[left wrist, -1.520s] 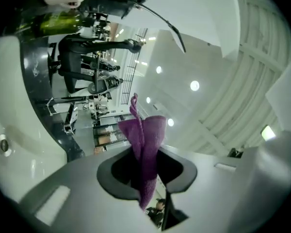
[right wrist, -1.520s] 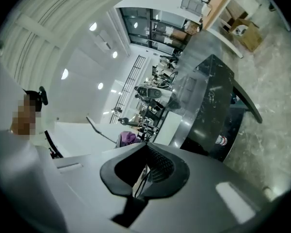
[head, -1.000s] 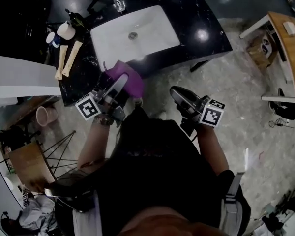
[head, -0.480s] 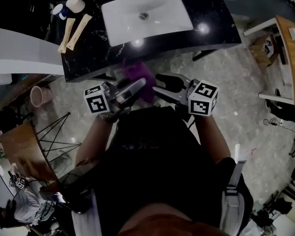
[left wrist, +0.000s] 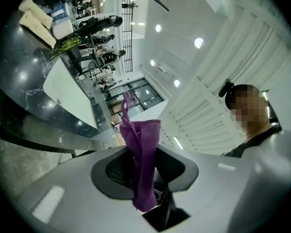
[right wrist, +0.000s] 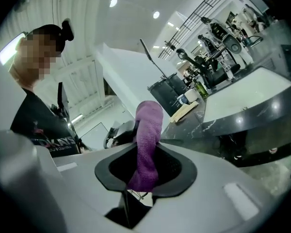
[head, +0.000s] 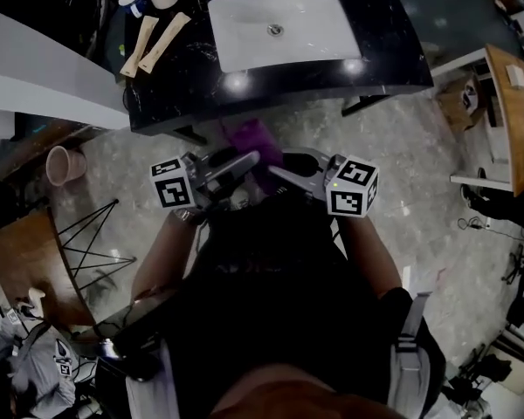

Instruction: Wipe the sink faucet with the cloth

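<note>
From overhead the counter [head: 393,51] is taken in steeply downward by the head view; each gripper view is set close behind its own fingers [left wrist: 63,193], looking along them; counter and sink [head: 314,24] are shared by all three.

Closing right gripper [right wrist: 146,171] — cloth [right wrist: 149,127] between jaws
</note>
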The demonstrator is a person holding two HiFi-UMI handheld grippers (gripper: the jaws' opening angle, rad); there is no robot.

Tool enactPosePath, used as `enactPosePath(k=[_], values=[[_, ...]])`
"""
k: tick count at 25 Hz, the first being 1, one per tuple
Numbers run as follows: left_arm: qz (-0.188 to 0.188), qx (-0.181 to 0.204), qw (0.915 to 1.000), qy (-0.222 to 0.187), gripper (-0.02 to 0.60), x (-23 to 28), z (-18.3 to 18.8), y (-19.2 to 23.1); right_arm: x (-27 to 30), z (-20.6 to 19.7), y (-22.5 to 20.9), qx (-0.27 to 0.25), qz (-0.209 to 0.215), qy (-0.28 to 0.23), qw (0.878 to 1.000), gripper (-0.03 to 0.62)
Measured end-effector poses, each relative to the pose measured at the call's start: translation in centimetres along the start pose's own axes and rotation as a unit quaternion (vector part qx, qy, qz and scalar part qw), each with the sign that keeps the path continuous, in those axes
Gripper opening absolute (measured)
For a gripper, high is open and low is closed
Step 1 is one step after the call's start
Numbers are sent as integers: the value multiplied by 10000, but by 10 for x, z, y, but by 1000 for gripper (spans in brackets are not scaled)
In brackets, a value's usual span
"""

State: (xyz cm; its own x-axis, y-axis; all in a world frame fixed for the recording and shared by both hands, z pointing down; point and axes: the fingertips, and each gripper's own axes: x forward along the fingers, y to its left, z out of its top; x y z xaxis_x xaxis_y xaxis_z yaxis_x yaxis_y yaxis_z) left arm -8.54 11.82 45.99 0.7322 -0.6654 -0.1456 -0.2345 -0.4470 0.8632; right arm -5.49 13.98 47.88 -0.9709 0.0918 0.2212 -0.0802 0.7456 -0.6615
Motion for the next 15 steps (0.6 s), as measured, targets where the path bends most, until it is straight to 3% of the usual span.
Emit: enactPosePath(k=[5, 7, 9, 13, 15], values=[[395, -103, 9985, -354, 101, -40, -6, 20, -42, -5, -32, 787, -487, -618, 9938, 100], [609, -57, 9973, -417, 42, -47, -9, 22, -75, 9, -58, 1061, -822, -991, 9860, 100], [806, 8, 9958, -425, 0, -45, -17, 23, -114, 32, -84, 1088, -1178, -1260, 9790, 100], [1192, 108, 9920, -408, 0, -28, -32, 30, -184, 88, -152, 687, -1756, -1331, 9730, 100], [1357, 170, 9896, -457, 0, -12, -41, 31, -212, 112, -194, 787, -1844, -1261, 9715, 100]])
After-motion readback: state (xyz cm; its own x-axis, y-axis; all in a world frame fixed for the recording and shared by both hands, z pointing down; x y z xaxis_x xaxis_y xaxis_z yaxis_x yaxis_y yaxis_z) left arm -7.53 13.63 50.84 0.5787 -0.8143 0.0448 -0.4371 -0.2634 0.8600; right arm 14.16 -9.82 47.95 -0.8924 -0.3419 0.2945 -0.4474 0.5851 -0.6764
